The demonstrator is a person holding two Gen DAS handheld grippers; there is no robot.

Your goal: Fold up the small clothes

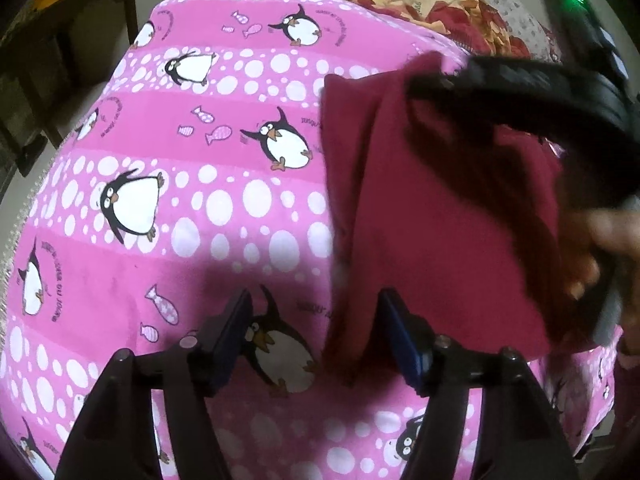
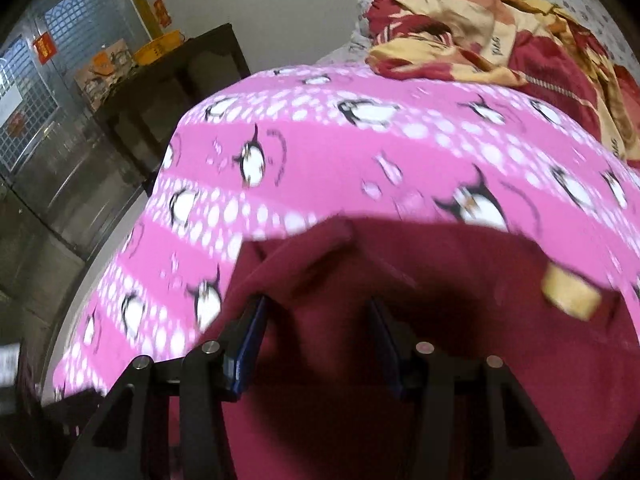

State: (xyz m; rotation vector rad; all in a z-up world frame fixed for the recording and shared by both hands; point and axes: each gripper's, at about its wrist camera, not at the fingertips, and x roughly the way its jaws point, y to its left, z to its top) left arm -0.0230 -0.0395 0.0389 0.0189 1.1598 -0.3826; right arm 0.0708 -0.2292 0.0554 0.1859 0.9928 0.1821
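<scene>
**Maroon garment on the penguin sheet, both jaws apart**

Your left gripper [image 1: 316, 336] points down at a bed covered by a pink sheet [image 1: 168, 152] printed with penguins, fish and bands of white dots. Its jaws stand apart with nothing clamped between them; the edge of the maroon garment [image 1: 432, 208] lies just beside the right-hand finger. The garment fills the right half of the left wrist view, lying in soft folds on the sheet. Your right gripper's black body [image 1: 520, 92] crosses the upper right of that view, blurred, over the cloth, with your hand [image 1: 600, 248] at the right edge.

In the right wrist view the right gripper [image 2: 316, 332] hangs over the same garment [image 2: 360, 380], which fills the lower middle of the frame. Its jaws are apart and the cloth lies below them, not pinched. A pale yellow patch [image 2: 570, 294] shows at the garment's right side.

Farther up the bed, a rumpled red and cream blanket [image 2: 500, 24] lies at the upper right. At the upper left stand a dark wooden cabinet [image 2: 180, 80], a yellow basin [image 2: 158, 48] on top of it, and a metal grille door [image 2: 44, 92].
</scene>
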